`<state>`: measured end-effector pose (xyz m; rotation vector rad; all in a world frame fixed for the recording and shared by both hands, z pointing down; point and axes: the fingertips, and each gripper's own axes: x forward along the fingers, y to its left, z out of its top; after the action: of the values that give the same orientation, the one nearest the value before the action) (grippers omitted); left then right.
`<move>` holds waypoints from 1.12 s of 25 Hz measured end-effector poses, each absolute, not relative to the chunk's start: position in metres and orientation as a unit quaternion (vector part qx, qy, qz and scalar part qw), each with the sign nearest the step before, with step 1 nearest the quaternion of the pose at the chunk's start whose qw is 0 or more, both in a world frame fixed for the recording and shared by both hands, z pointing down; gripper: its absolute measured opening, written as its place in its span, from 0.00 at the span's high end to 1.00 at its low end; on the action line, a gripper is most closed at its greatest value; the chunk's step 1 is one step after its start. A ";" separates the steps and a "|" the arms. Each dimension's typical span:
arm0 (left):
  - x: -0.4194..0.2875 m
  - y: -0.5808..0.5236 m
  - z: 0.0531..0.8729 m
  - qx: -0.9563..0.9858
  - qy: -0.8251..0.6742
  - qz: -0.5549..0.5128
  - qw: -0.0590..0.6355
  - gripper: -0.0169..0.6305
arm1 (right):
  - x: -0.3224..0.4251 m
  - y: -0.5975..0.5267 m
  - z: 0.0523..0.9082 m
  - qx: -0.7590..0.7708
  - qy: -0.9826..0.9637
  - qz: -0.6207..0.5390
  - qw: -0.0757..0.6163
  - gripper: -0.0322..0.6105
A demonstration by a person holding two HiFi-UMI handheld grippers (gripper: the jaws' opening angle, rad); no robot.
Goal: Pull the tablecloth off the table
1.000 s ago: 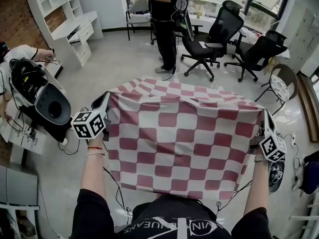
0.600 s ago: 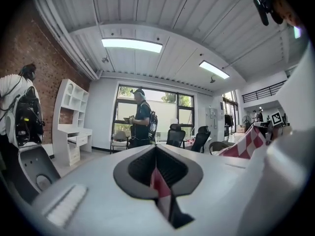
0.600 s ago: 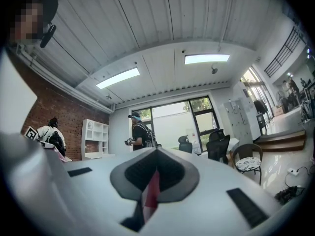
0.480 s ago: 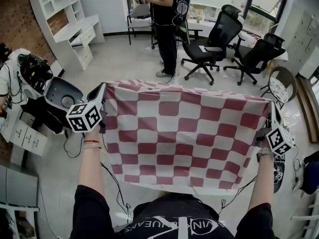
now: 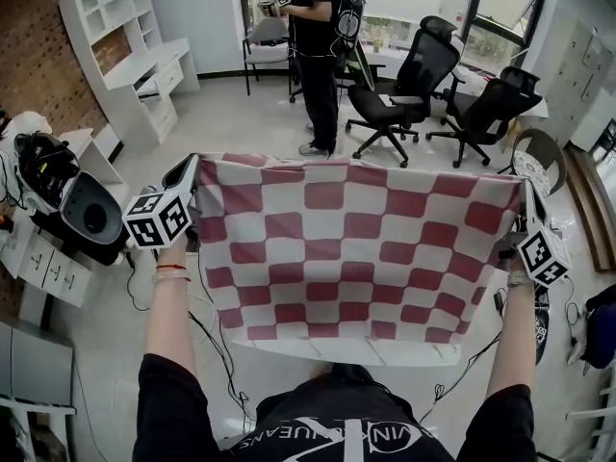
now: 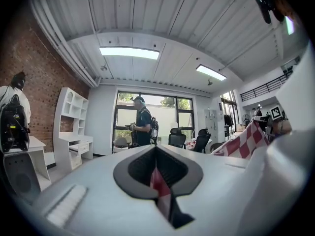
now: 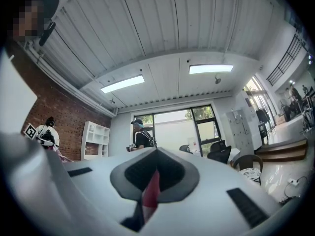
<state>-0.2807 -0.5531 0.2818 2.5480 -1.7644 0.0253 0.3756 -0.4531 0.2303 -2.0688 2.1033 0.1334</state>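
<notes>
Left gripper (image 5: 192,169) clamped fully shut on top-left corner of tablecloth (image 5: 356,248). Cloth hung spread in air between 2 grippers. Right gripper (image 5: 526,192) pinched shut on top-right corner. Risk: thin fold slips from either pinch, corner drops to floor (image 5: 241,128).

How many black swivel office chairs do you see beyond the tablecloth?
2: one black swivel office chair beside the standing person, the other just right of it. Others may be hidden.
</notes>
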 end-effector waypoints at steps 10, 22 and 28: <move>-0.291 -0.525 0.260 0.824 -0.567 -0.006 -0.002 0.96 | 0.350 -0.421 0.198 -0.691 0.712 0.074 0.102 0.94; -0.283 -0.491 0.210 0.816 -0.573 -0.060 -0.046 0.96 | 0.349 -0.386 0.160 -0.677 0.716 0.097 0.140 0.94; -0.291 -0.464 0.174 0.809 -0.579 -0.072 -0.070 0.96 | 0.354 -0.367 0.139 -0.672 0.717 0.109 0.146 0.94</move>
<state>-0.2915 -0.4639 0.1739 2.6623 -1.9036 -0.2363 0.3540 -0.3671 0.1391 -1.9351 2.0654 0.3149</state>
